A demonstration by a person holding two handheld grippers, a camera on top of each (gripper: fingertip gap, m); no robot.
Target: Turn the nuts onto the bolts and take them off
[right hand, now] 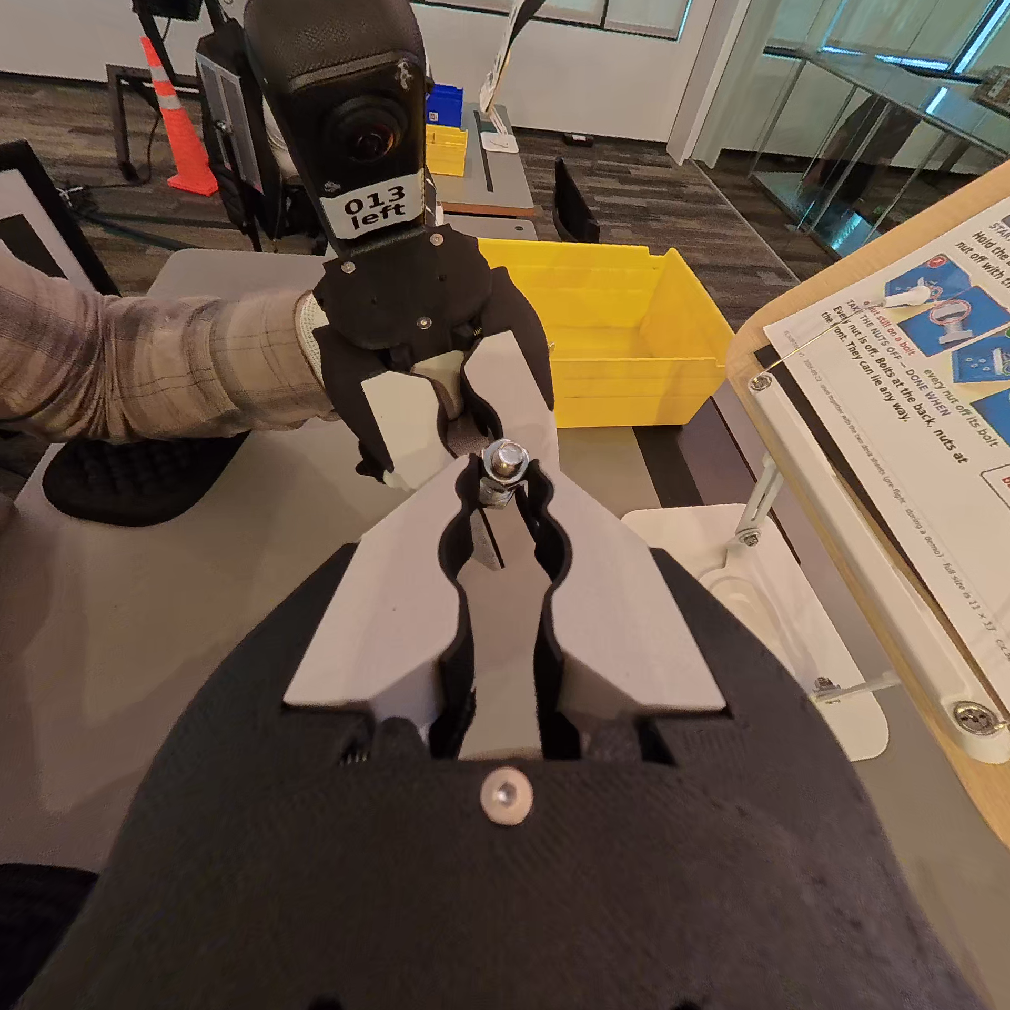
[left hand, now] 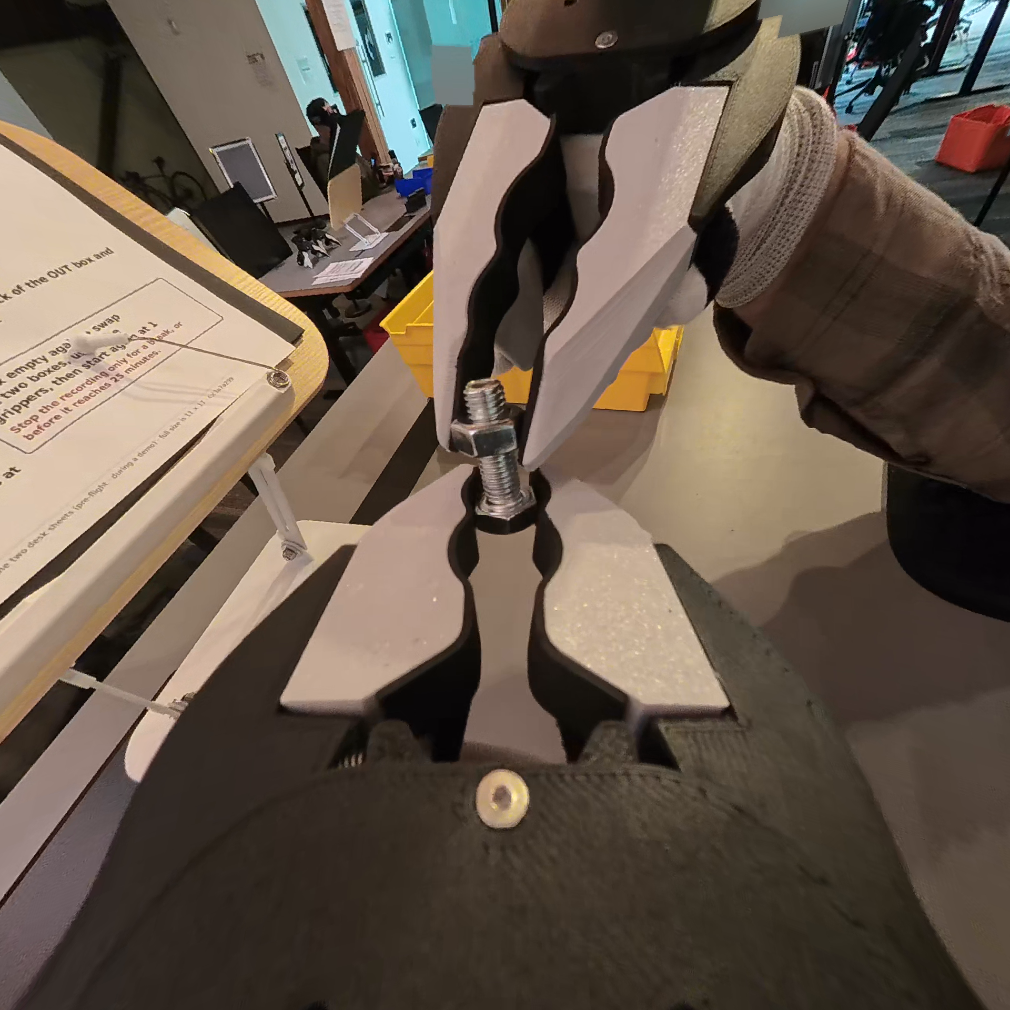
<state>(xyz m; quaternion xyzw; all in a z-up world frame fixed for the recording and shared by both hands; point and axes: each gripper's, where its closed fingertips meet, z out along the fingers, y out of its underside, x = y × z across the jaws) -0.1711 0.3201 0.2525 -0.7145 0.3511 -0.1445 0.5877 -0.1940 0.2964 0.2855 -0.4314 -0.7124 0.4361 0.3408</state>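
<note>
Zinc-plated hex bolt [left hand: 494,464] held in the air above the table [left hand: 738,437], between two opposed tongs. Left tongs [left hand: 503,511] clamped on the bolt's hex head; right tongs [left hand: 483,437] closed on the hex nut [left hand: 483,440], which sits partway along the thread with bare thread showing on both sides. Yellow bin [right hand: 645,350] behind the tongs; its visible interior appears empty. Instruction sheet [right hand: 902,382] on a tilted board at the table's side; black mat [right hand: 136,481] lies near the sleeved arm [right hand: 136,355]
</note>
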